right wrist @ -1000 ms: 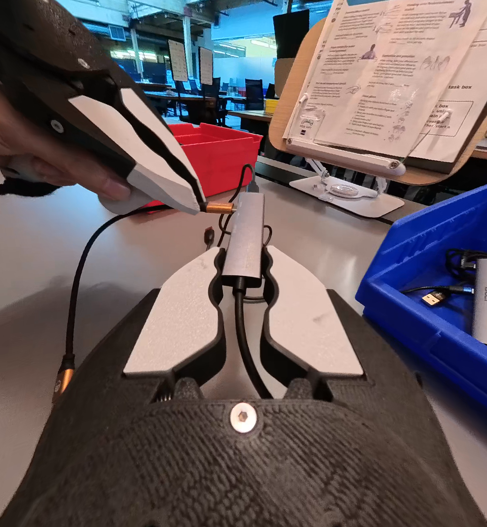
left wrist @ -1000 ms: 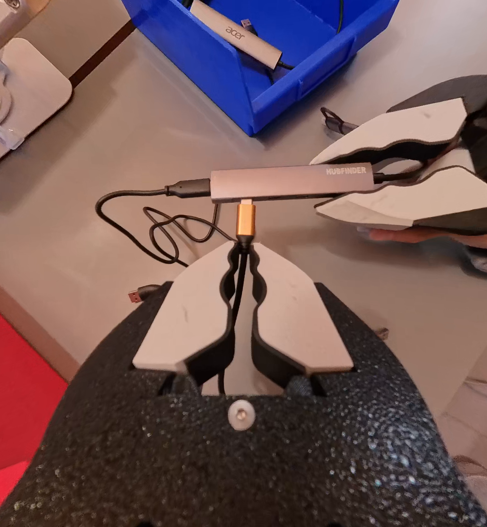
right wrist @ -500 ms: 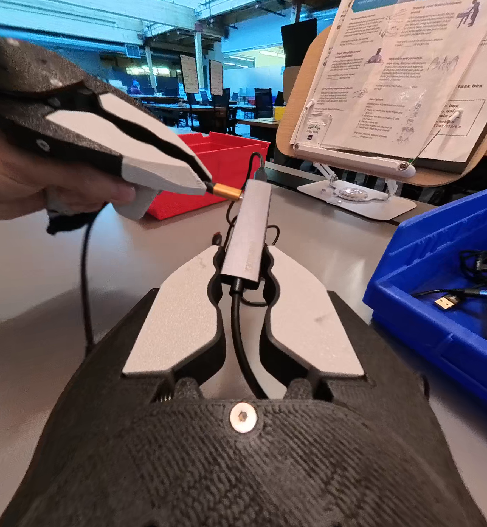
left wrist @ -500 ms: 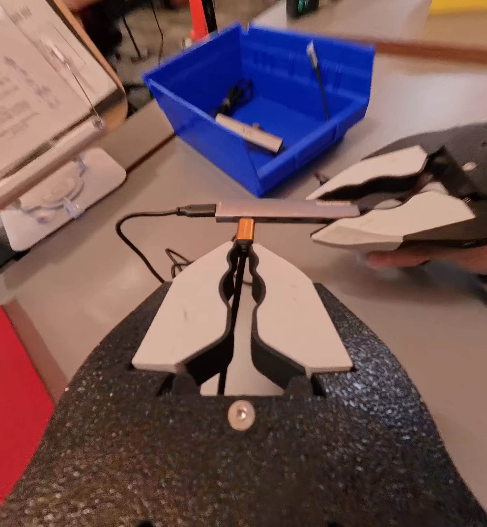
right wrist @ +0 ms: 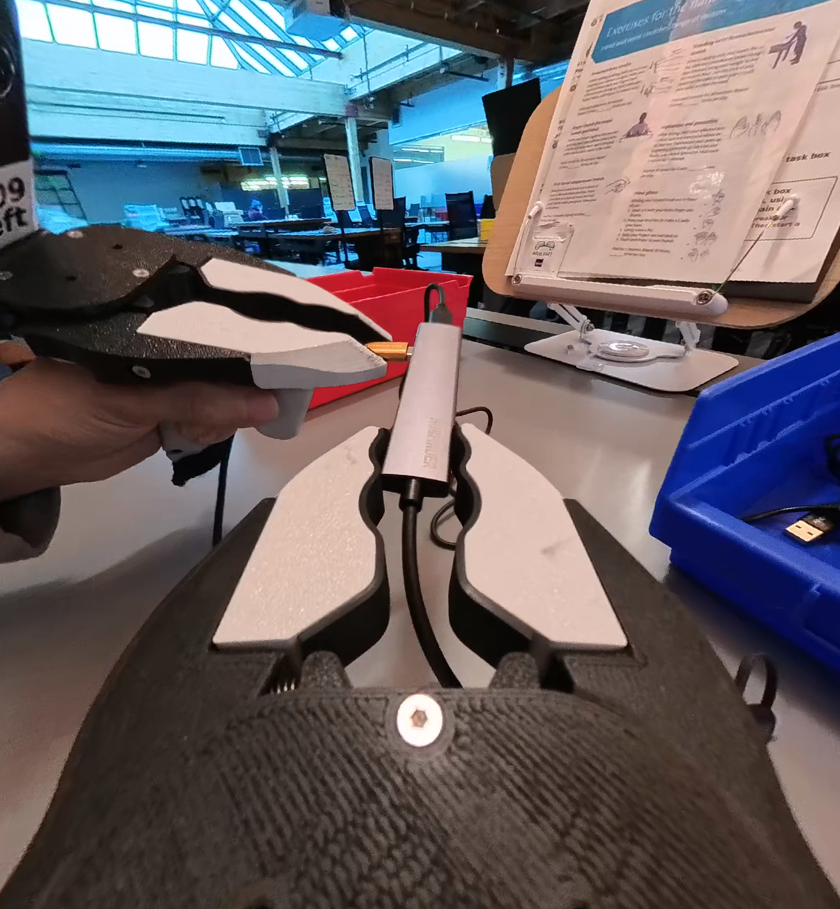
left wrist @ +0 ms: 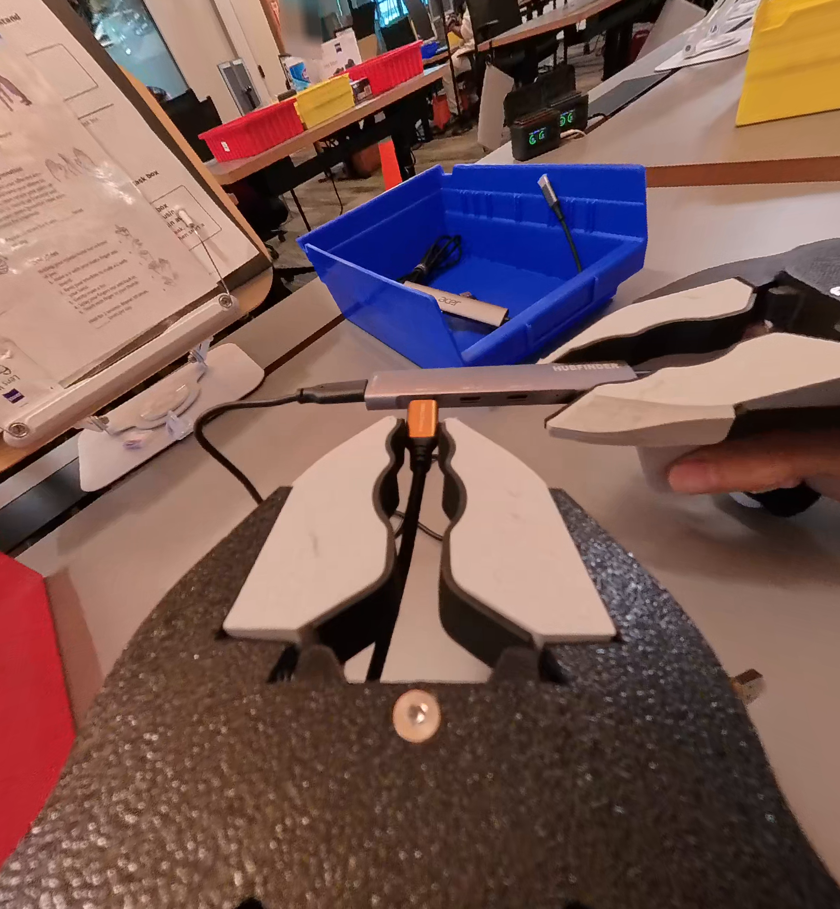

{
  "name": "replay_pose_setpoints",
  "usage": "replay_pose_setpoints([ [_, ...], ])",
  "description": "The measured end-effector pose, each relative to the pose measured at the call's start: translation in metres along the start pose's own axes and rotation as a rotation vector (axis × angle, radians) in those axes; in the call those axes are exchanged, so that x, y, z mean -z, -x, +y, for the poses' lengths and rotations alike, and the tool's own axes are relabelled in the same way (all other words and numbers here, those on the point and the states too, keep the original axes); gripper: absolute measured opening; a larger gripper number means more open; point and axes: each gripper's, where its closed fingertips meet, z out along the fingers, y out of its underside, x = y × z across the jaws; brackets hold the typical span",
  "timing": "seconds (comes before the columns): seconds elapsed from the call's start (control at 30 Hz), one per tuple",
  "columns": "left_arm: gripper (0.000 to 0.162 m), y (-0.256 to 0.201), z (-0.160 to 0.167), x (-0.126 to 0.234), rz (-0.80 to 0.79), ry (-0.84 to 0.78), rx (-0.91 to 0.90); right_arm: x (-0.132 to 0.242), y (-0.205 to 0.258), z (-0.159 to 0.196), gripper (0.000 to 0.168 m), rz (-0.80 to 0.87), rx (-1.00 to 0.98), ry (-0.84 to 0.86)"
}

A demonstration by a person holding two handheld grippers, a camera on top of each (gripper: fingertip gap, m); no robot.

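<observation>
Gripping a lettered grey hub (right wrist: pixel 425 418), right claw (right wrist: pixel 420 445).

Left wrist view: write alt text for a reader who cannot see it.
The left gripper, shut on an orange-tipped cable plug, holds it at the side of a grey USB hub clamped by the right gripper. Behind, a blue bin sits on the grey table.

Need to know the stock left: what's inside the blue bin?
The blue bin holds a silver hub, a coiled black cable and a cable leaning on its back wall; the front wall hides the near floor.
</observation>
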Motion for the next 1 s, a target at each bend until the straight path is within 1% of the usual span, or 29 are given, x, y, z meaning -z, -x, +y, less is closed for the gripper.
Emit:
replay_pose_setpoints([
  [0.2,0.012,-0.001,-0.003,0.001,0.004,0.01,-0.002,0.001,0.0,-0.003,0.025,-0.037,-0.043,-0.024],
  [0.27,0.012,0.0,-0.006,0.001,-0.012,0.009,0.003,0.001,-0.003,-0.003,0.025,-0.008,-0.04,-0.021],
  [0.33,0.012,0.0,-0.01,0.002,-0.025,-0.001,0.017,0.001,-0.006,-0.005,0.029,0.023,-0.044,-0.045],
  [0.5,0.012,-0.004,-0.011,0.002,-0.042,-0.019,0.087,0.003,-0.01,-0.011,0.03,0.038,-0.089,-0.107],
  [0.63,0.012,-0.006,-0.009,0.001,-0.034,-0.033,0.22,0.004,-0.011,-0.015,0.031,0.065,-0.084,-0.144],
  [0.73,0.012,-0.01,-0.007,0.001,-0.018,-0.03,0.259,0.004,-0.009,-0.017,0.026,0.068,-0.06,-0.155],
  [0.9,0.012,-0.009,-0.009,0.004,-0.036,-0.042,0.235,0.002,-0.005,-0.013,0.026,0.038,-0.068,-0.118],
  [1.0,0.012,-0.01,-0.006,0.005,-0.031,-0.024,0.179,0.003,-0.001,-0.012,0.026,0.013,-0.037,-0.108],
])
